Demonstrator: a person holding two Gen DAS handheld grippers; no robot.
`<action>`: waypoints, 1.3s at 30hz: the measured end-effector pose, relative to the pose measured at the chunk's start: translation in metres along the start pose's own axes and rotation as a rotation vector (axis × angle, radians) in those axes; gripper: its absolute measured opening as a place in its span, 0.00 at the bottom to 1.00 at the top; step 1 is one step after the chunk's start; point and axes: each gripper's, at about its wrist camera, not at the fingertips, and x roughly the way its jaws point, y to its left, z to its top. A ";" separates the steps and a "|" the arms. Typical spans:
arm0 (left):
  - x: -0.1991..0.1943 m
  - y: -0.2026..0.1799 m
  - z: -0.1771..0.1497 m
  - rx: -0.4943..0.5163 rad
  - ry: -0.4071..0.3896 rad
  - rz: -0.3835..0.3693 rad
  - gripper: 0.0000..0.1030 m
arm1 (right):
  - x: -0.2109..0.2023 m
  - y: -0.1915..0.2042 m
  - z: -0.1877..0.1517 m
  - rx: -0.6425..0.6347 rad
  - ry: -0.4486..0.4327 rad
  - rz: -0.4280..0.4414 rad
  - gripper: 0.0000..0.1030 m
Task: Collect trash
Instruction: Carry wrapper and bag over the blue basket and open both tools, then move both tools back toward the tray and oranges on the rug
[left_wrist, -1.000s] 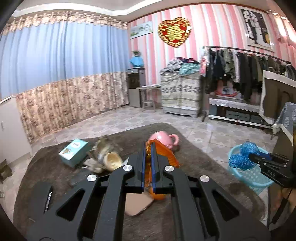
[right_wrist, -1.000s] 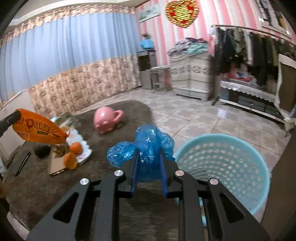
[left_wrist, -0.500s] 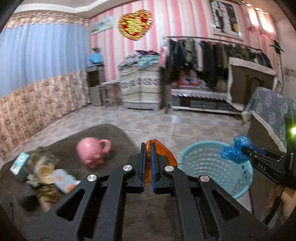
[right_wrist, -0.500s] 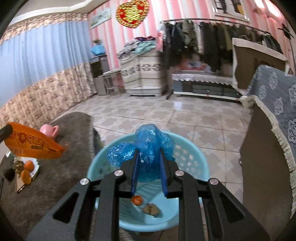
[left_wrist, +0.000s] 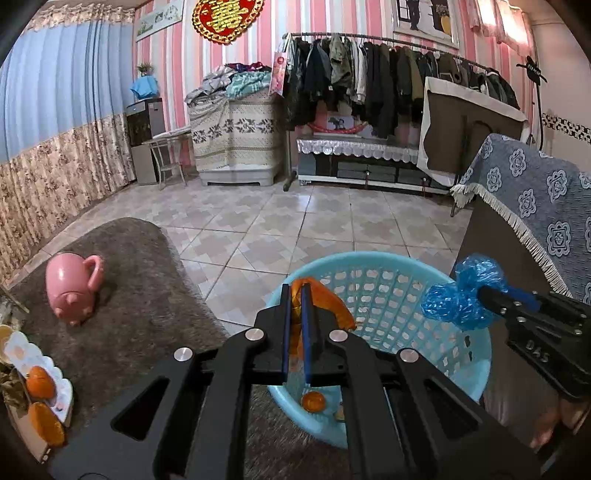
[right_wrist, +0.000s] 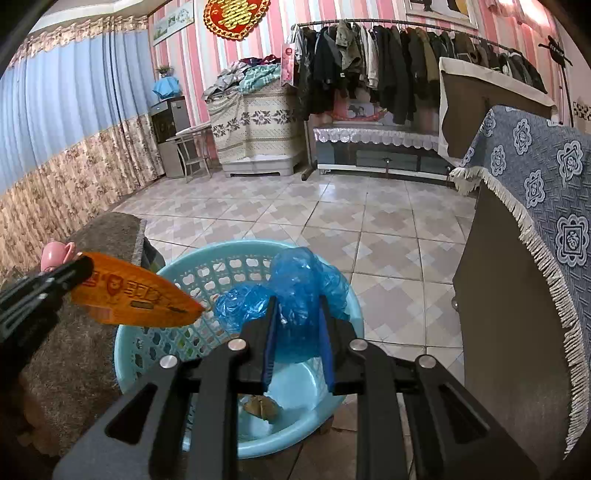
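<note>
My left gripper (left_wrist: 294, 295) is shut on an orange snack wrapper (left_wrist: 325, 306) and holds it over the near rim of the light blue plastic basket (left_wrist: 436, 288). The wrapper also shows in the right wrist view (right_wrist: 136, 295). My right gripper (right_wrist: 297, 314) is shut on a crumpled blue plastic bag (right_wrist: 295, 291) above the basket (right_wrist: 207, 262). From the left wrist view the bag (left_wrist: 461, 295) hangs over the basket's right rim. An orange (left_wrist: 313, 401) and a brown scrap (right_wrist: 262, 406) lie on the basket's bottom.
A brown carpeted table (left_wrist: 147, 302) holds a pink pig mug (left_wrist: 72, 288) and, at its left edge, oranges (left_wrist: 40, 384) on a white tray. A cabinet with a blue patterned cloth (right_wrist: 535, 192) stands right of the basket. Tiled floor lies beyond.
Both grippers swung right from the table to the basket, carrying the wrapper and the blue bag. Both items now hang over the basket.
</note>
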 end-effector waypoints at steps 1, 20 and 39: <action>0.002 0.000 -0.001 -0.002 0.006 -0.003 0.17 | 0.001 0.000 0.000 0.000 0.001 0.002 0.20; -0.049 0.085 0.013 -0.109 -0.125 0.259 0.95 | 0.012 0.056 -0.005 -0.075 -0.017 0.043 0.21; -0.118 0.138 -0.005 -0.154 -0.183 0.413 0.95 | -0.017 0.091 0.001 -0.150 -0.094 0.057 0.93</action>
